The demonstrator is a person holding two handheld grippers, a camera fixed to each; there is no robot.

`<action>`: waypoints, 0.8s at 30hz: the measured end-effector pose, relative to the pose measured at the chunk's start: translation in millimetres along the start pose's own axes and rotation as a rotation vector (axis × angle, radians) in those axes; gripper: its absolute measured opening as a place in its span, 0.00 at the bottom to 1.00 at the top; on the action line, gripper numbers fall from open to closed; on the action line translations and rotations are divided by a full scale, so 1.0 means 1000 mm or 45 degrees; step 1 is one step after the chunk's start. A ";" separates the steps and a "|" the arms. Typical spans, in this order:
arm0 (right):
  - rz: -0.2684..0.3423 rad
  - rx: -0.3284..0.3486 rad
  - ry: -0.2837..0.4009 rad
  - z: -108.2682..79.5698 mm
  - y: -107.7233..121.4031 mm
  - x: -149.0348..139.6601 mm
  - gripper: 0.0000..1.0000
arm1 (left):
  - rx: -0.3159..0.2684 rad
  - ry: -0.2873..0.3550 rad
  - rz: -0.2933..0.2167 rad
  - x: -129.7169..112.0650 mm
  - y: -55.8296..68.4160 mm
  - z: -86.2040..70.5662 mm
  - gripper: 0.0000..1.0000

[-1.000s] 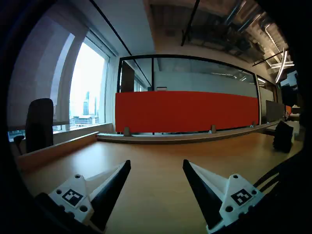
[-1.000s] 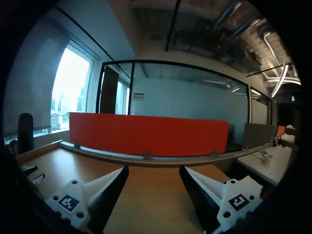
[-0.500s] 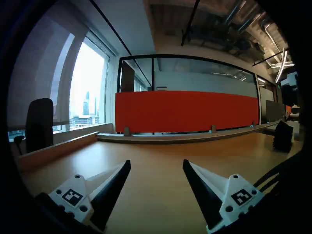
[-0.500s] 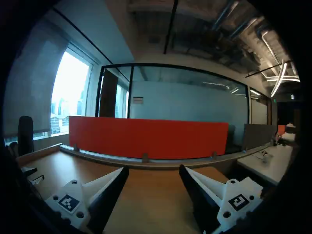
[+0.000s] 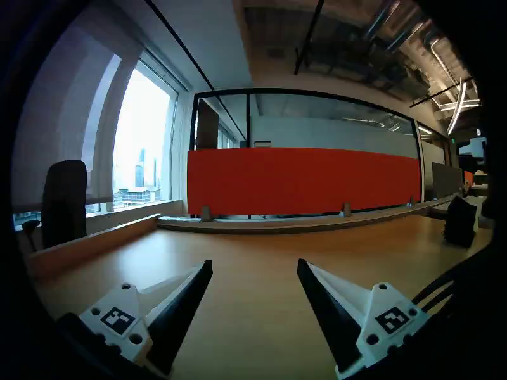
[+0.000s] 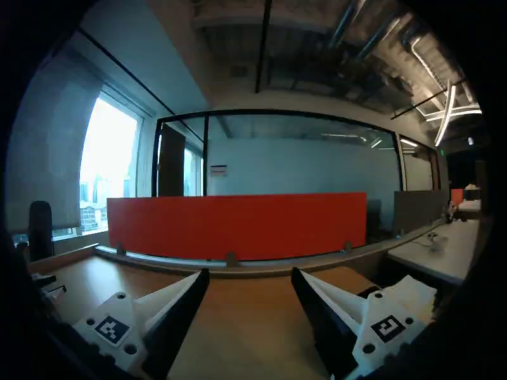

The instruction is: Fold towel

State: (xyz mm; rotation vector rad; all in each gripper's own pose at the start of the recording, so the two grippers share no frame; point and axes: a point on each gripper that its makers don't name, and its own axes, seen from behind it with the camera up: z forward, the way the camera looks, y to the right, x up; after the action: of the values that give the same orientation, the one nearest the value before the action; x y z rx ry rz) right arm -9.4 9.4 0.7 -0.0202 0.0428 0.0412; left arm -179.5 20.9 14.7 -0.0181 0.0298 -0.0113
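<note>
Left gripper [image 5: 254, 261], right gripper [image 6: 250, 271]: spread, empty, facing red divider [image 5: 304, 180] over wooden desk [image 5: 253, 244]. Bearing of towel, nearer gripper: cannot tell.

So the left hand-held gripper [image 5: 254, 261] has two wedge-shaped fingers [image 5: 174, 304] that taper to a point. They're black on the inner faces and white plastic outside, and each has a little square black-and-white marker [image 5: 117, 320] with small screw holes [image 5: 125, 287] around it. There are also a couple of thin black cables [image 5: 443, 282] at the lower right of the frame. The right hand-held gripper [image 6: 250, 271] is the same build: white shells, black inner faces, one marker per finger near the bottom corners.
</note>
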 end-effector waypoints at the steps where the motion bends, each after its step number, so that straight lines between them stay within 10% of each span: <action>1: 0.007 0.003 0.001 0.000 0.001 -0.006 1.00 | 0.000 0.000 0.000 0.000 0.000 0.000 0.99; 24: 0.044 0.002 0.006 0.004 0.018 -0.100 1.00 | 0.000 0.000 0.000 0.000 0.000 0.000 0.99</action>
State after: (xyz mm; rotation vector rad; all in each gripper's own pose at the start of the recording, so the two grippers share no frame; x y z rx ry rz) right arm -109.6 23.6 8.1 -0.0179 0.0478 0.0759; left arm -179.5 21.1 14.7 -0.0183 0.0299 -0.0111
